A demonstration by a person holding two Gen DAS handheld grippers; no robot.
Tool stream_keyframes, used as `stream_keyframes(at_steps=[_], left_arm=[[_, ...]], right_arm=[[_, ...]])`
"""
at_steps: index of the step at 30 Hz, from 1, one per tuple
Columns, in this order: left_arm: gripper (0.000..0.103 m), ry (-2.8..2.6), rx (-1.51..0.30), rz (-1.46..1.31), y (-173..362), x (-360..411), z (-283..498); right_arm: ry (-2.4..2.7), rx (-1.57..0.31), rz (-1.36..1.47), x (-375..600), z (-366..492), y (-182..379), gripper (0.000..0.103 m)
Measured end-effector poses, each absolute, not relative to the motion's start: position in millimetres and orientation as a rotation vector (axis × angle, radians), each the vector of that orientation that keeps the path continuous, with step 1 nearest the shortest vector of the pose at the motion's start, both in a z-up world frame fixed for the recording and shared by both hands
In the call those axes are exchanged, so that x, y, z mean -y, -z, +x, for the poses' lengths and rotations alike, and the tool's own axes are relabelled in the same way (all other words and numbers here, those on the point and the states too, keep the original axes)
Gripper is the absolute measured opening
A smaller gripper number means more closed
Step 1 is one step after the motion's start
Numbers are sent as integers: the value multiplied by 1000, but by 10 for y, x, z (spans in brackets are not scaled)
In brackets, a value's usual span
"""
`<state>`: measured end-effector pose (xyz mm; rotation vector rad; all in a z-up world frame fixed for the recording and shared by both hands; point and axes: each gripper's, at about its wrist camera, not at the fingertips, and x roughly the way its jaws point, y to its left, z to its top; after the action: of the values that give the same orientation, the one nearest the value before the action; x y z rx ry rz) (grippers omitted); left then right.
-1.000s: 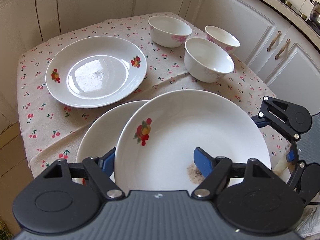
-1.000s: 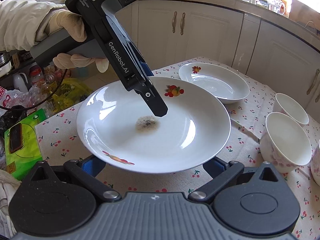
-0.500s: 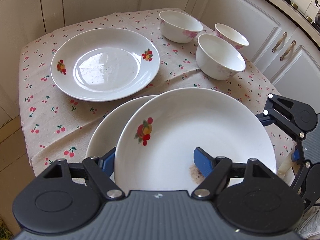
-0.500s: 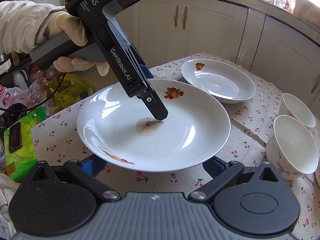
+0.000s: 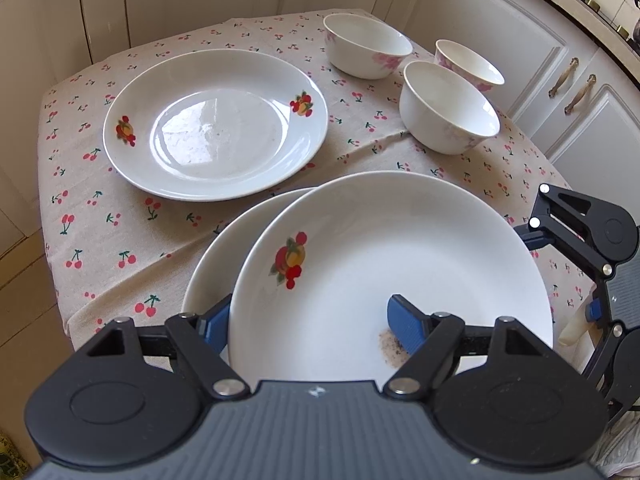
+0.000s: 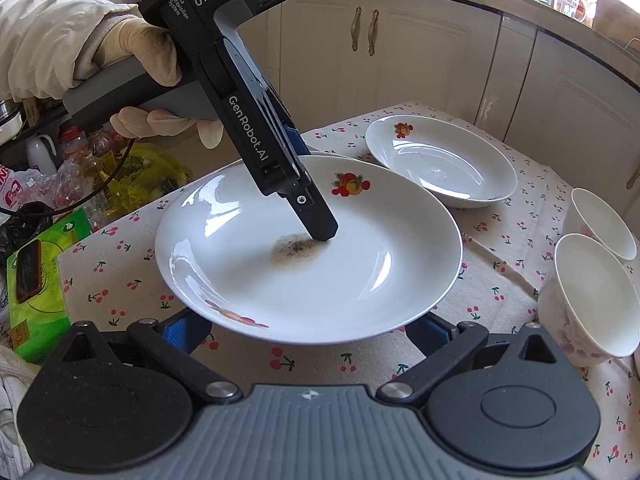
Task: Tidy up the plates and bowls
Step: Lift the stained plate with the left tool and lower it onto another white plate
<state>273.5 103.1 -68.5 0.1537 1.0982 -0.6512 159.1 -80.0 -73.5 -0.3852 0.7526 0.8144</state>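
Note:
My left gripper (image 5: pixel 310 322) is shut on the rim of a white plate (image 5: pixel 400 256) with a fruit print and a brown stain, held above the table; one blue finger lies on top, the other under it. The same plate (image 6: pixel 304 248) shows in the right wrist view with the left gripper (image 6: pixel 316 224) on it. A second white plate (image 5: pixel 216 276) lies under it. A third plate (image 5: pixel 216 124) sits further back on the cloth. My right gripper (image 6: pixel 308 330) is open, its fingers below the held plate's near rim. Three white bowls (image 5: pixel 448 108) stand at the back right.
The small table (image 5: pixel 120 240) has a cherry-print cloth and drops off at the left and near edges. White cabinets (image 5: pixel 480 12) surround it. A green packet (image 6: pixel 36 280) and bags lie on the floor at left in the right wrist view.
The left gripper with the held plate has moved forward toward the third plate and bowls, which now appear nearer. The right gripper stays open beneath the plate's rim.

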Motion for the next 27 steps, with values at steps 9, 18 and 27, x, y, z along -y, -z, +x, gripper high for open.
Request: stream_keyframes(at_steps=[9, 18, 27], left_arm=[[79, 656, -1109, 150, 686, -1057, 2737], [79, 648, -1111, 134, 666, -1100, 2729], [79, 631, -1107, 127, 610, -1173, 2684]], right_arm=[[-826, -757, -386, 780, 1608, 752, 103], [-832, -758, -376, 782, 1612, 756, 103], [-832, -759, -370, 769, 1607, 749, 103]])
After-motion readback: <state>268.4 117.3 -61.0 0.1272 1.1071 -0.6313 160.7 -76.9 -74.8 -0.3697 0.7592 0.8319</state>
